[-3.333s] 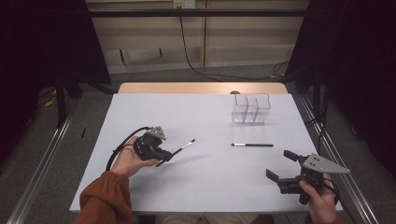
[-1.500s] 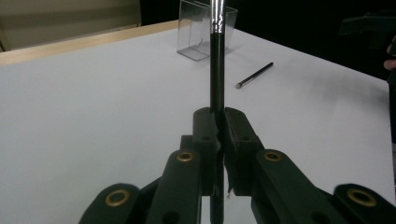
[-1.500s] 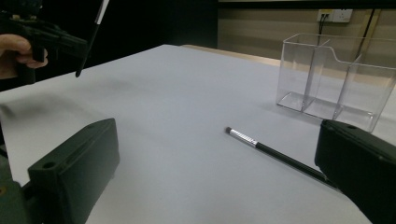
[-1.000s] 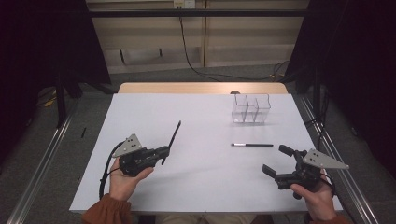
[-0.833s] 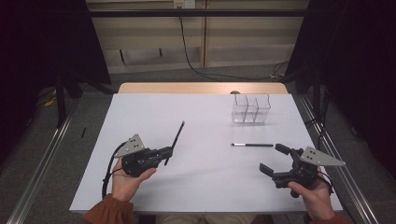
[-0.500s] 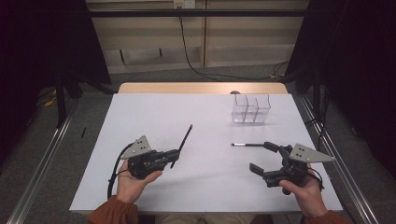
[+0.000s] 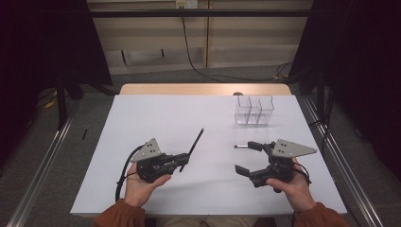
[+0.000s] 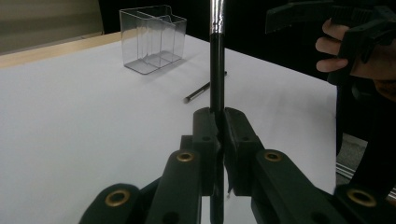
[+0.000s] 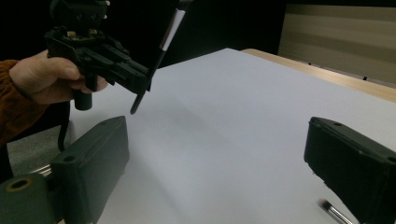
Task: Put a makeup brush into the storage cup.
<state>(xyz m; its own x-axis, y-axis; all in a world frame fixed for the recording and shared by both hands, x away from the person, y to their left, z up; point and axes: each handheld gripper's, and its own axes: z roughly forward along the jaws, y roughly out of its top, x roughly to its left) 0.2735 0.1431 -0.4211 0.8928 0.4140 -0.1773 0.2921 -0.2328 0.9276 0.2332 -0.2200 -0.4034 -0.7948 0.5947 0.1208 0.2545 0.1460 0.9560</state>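
Left tool (image 7: pixel 182 161) clamped on brush (image 7: pixel 195 144); right tool (image 7: pixel 246 157), apart, now nearer the second brush (image 7: pixel 239 146).

The person wears rust-orange sleeves (image 7: pixel 118 215) with ribbed cuffs at both wrists. Each hand carries a black tool. The left tool (image 7: pixel 181 161) has a grey three-cornered plate on top and a black cable that makes a loop below it. The right tool (image 7: pixel 244 157) has the same grey plate with small dark holes. The jaw links have brass-coloured rivets (image 8: pixel 185 157).
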